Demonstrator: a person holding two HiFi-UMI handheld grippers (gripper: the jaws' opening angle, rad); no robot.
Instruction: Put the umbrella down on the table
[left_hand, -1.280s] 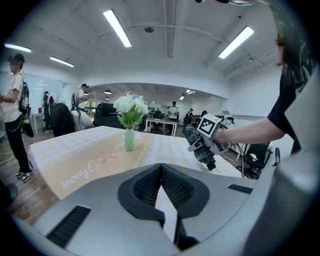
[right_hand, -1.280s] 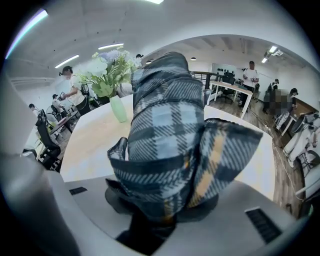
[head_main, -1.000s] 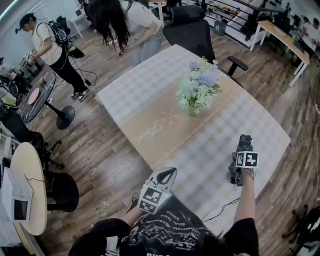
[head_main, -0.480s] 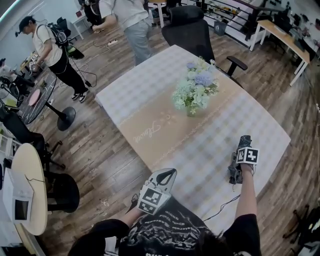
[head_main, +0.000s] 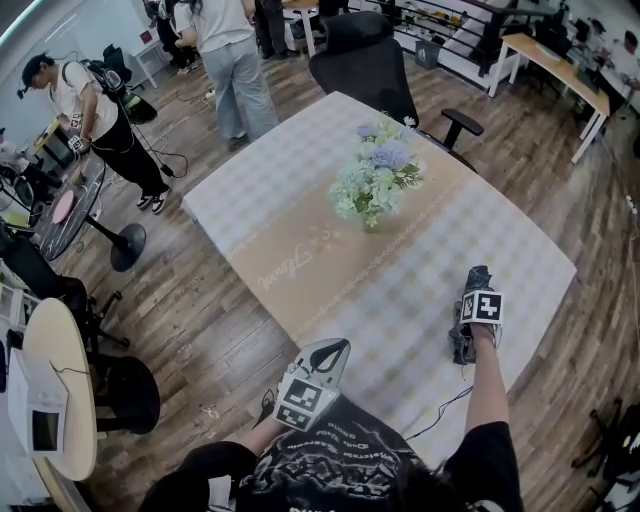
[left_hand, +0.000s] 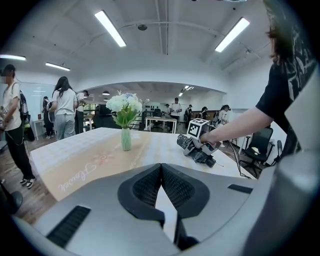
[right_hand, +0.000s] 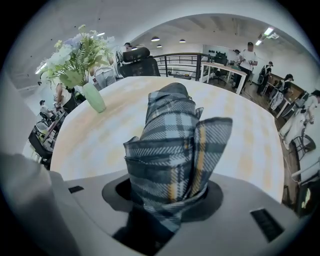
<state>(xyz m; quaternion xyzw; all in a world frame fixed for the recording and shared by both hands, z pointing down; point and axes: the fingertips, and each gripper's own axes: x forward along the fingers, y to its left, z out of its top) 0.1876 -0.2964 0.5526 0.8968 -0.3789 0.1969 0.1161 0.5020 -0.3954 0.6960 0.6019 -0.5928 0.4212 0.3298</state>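
The right hand-held gripper (right_hand: 169, 197) pinches the plaid umbrella (right_hand: 172, 142) at the tabletop (head_main: 300, 200) — left hand-held gripper (left_hand: 161, 170) pressed together, empty.

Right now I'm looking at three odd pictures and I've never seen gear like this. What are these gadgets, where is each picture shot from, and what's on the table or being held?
There's no robot here. A person holds a two-jaw gripper in each hand. One picture comes from a camera on their head, looking down. The other two come from cameras riding on each gripper, looking along its jaws. The left gripper is near the person's body, jaws together with nothing between them. The right gripper is out over the table, clamped on a folded plaid umbrella. I can't tell whether the umbrella touches the cloth. A vase of flowers also stands on the table. The black-and-white marker cubes are part of the grippers.
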